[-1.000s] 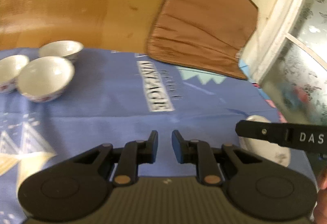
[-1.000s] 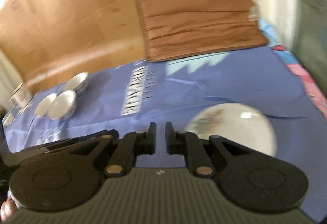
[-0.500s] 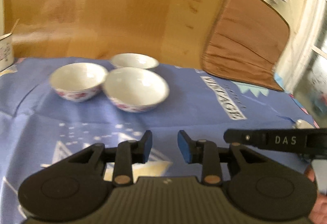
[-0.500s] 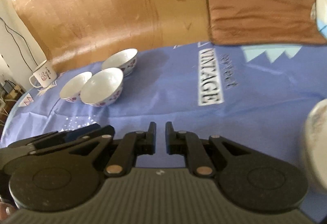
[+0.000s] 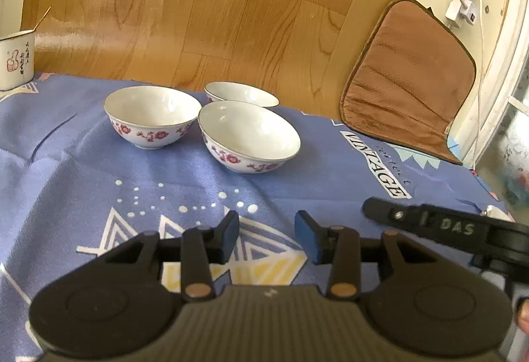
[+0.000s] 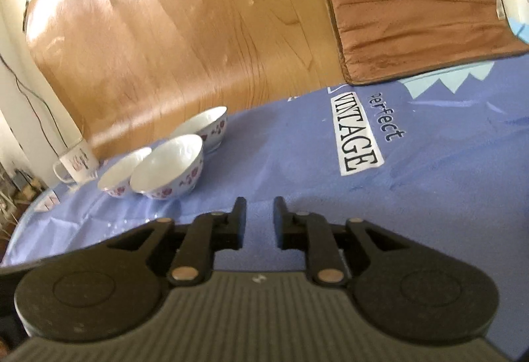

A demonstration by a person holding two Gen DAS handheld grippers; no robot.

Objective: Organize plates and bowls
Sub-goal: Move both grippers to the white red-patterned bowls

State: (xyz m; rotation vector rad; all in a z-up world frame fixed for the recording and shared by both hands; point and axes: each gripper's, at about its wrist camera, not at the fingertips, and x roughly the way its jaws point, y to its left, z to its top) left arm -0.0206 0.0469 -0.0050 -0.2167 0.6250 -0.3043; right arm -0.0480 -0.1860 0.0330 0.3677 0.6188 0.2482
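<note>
Three white bowls with red flower prints stand close together on the blue tablecloth [image 5: 82, 193]: a near one [image 5: 249, 142], one to its left [image 5: 150, 115] and one behind [image 5: 241, 94]. My left gripper [image 5: 267, 234] hovers over the cloth short of them, its jaws opening with nothing between them. In the right wrist view the same bowls [image 6: 168, 167] sit at the left, and my right gripper [image 6: 259, 211] is over bare cloth, its jaws opening, empty. The right gripper's finger [image 5: 429, 224] shows at the right of the left wrist view.
A white enamel mug [image 6: 76, 163] stands at the cloth's far left corner. A brown cushion [image 5: 406, 81] leans against the wall at the back right. A wood-grain panel [image 5: 198, 5] backs the table. White printed lettering [image 6: 358, 148] marks the cloth.
Both views swung left, bringing the three bowls toward the centre; the white plate left the right wrist view. Both grippers' jaws have widened.
</note>
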